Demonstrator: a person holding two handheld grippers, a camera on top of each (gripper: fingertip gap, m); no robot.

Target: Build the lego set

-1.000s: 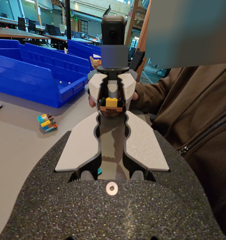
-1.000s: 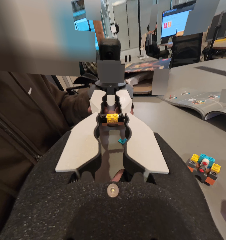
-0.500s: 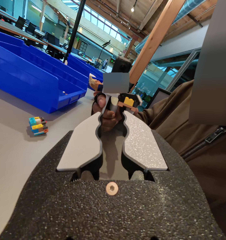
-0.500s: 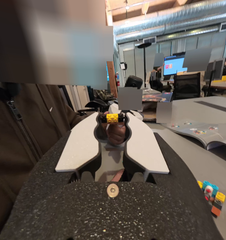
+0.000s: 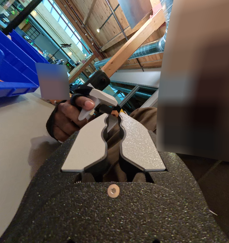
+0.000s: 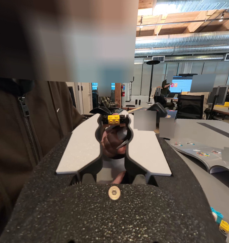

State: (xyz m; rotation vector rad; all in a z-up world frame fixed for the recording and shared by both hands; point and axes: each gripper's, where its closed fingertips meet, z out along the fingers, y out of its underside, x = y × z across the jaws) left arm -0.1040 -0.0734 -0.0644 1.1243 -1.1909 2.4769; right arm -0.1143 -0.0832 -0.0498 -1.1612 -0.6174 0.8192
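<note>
Slippage is your risk: your right gripper [image 6: 113, 120] pinches the small black-and-yellow lego assembly [image 6: 113, 119] only at its fingertips, high above the table [image 6: 203, 130], while your left gripper [image 5: 113, 115], jaws slightly apart and empty, crowds its end and could knock it loose.

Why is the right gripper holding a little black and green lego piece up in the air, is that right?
Almost. The lego piece in the right gripper is black and yellow, not green; the right wrist view shows its yellow middle clearly. The rest is right: the jaws are shut on it, and it is held up in the air.
</note>
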